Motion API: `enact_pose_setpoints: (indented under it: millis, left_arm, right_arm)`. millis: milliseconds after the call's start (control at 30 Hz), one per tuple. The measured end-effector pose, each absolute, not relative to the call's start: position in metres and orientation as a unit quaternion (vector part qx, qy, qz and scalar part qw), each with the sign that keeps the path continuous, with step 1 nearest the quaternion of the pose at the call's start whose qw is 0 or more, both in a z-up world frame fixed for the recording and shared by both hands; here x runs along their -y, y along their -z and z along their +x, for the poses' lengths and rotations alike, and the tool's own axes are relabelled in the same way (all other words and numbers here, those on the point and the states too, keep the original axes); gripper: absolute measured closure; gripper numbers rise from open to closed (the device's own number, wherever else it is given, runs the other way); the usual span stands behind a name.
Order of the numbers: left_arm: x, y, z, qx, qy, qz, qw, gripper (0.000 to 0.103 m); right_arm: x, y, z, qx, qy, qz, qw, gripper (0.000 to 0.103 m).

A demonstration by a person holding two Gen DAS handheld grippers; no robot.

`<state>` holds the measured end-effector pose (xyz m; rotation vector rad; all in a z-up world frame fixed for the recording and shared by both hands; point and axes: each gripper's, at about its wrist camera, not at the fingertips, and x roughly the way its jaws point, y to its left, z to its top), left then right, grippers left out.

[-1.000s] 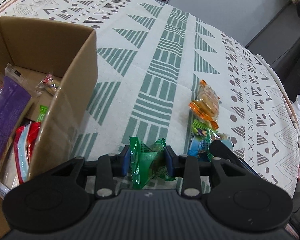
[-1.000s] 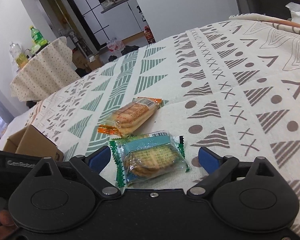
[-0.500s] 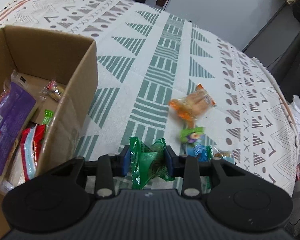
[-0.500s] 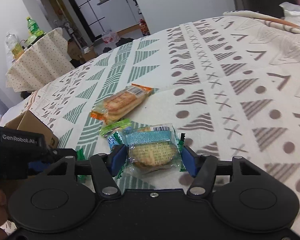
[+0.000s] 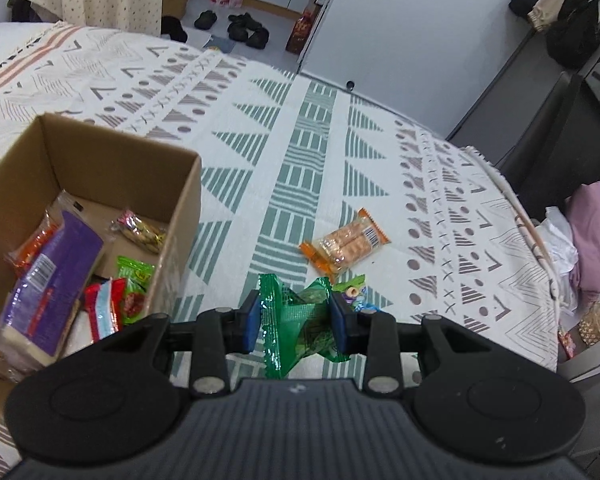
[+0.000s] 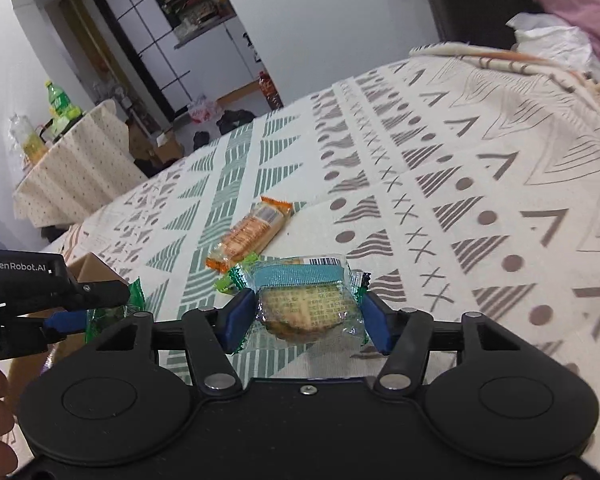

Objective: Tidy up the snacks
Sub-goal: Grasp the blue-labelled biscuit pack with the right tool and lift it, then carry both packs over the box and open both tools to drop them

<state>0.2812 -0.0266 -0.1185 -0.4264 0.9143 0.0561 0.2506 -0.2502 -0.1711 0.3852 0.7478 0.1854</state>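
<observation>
**Q:** Why is each packet held as it is?

**A:** My left gripper (image 5: 294, 322) is clamped on the green packet (image 5: 296, 316) across its crumpled middle, lifted clear for the cardboard box (image 5: 172, 216) at its left, which already holds snacks. My right gripper (image 6: 306, 318) has just been closing; its pads now press the sides of the teal biscuit packet (image 6: 306, 306).

**Q:** And the surroundings?

**A:** The orange cracker packet (image 5: 346, 244) lies on the patterned cloth (image 5: 300, 160), near the box. Beyond: shoes (image 5: 244, 28) on the floor and a draped side table (image 6: 72, 164).
</observation>
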Motion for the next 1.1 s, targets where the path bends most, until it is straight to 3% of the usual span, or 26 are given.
enact_pose_setpoints:
  millis: [1100]
  left_arm:
    - [-0.051,0.049,0.233,-0.35,-0.035,-0.245,0.903,0.068]
  right_arm:
    - [0.174,0.074,0.213,-0.299,-0.147,0.176,0.926,0.046]
